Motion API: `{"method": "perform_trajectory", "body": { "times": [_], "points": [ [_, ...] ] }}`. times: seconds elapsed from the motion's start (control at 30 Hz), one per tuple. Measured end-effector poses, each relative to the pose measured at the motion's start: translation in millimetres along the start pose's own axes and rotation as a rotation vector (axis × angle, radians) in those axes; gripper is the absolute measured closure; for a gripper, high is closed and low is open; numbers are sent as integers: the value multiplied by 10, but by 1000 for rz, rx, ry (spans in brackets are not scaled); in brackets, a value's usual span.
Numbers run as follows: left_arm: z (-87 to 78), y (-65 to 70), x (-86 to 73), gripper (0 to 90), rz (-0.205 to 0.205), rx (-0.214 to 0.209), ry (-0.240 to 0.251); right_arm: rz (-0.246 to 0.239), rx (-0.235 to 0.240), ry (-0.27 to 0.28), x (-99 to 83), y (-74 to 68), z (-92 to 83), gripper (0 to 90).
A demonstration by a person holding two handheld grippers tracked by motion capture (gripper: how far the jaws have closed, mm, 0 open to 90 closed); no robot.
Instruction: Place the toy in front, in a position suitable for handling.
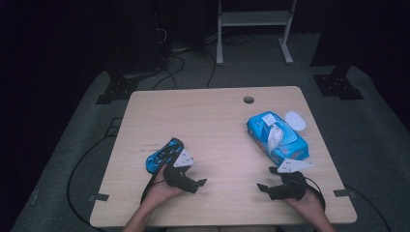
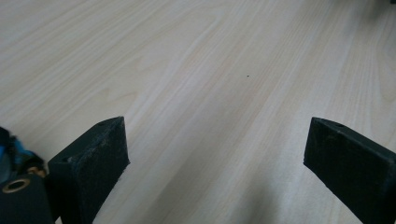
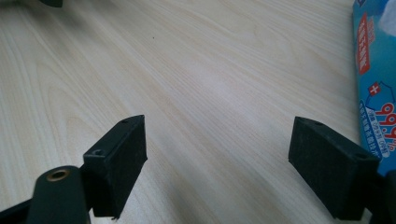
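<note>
blue plastic wet-wipes pack (image 3: 376, 88): cut off by right edge, print too blurred to read | blue-and-black toy car (image 1: 164, 154): near end hidden behind left gripper (image 1: 200, 184)

The left tool (image 2: 217, 154) stands with jaws wide apart over the bare wooden table (image 2: 210, 70).
</note>
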State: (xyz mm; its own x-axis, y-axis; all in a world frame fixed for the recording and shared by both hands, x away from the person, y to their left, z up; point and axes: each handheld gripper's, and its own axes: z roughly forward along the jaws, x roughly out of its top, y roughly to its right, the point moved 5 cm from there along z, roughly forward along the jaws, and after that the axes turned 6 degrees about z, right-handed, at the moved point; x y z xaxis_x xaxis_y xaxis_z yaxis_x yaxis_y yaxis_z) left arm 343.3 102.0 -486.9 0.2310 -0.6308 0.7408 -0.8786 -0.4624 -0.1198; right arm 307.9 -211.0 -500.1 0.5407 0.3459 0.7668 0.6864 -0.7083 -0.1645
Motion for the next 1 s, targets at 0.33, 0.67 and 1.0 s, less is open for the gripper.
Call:
{"method": "perform_trajectory", "body": {
  "times": [0.33, 0.67, 1.0],
  "points": [
    [-192, -179, -42, 58, -14, 42, 14, -11, 7, 2, 15, -44, 15, 183],
    [-299, -344, -35, 59, -24, 69, 12, 2, -2, -1, 11, -39, 14, 183],
    [-445, -631, -97, 59, -7, 112, -55, -3, 0, 7, 24, -63, 0, 183]
  ]
}}
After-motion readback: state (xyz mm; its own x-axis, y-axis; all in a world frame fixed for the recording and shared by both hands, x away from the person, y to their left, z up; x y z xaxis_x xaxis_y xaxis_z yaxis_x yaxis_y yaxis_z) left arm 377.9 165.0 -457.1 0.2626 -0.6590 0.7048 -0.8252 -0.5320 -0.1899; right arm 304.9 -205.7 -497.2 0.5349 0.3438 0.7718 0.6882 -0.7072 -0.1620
